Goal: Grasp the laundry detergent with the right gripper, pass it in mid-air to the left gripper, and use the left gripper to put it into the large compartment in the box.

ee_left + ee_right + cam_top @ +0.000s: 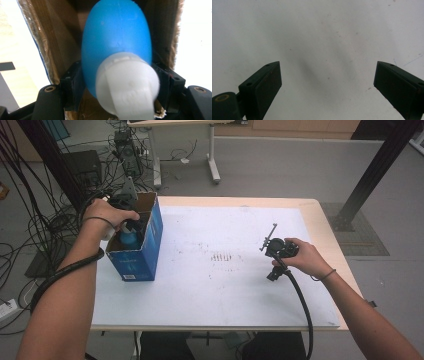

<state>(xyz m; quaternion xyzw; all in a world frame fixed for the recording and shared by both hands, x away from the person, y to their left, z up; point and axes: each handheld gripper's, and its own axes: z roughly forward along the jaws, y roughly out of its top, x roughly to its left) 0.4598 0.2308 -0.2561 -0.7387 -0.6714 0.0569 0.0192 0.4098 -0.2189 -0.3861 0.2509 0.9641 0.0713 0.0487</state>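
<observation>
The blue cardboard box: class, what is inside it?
Inside the blue cardboard box stands a blue bottle with a white cap, between the left tongs. The box bottom is hidden.

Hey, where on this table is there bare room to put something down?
The white table sheet is bare between the blue cardboard box and the right claw, and along its near edge. It is crowded inside the box, where the left claw and a blue bottle sit.
</observation>
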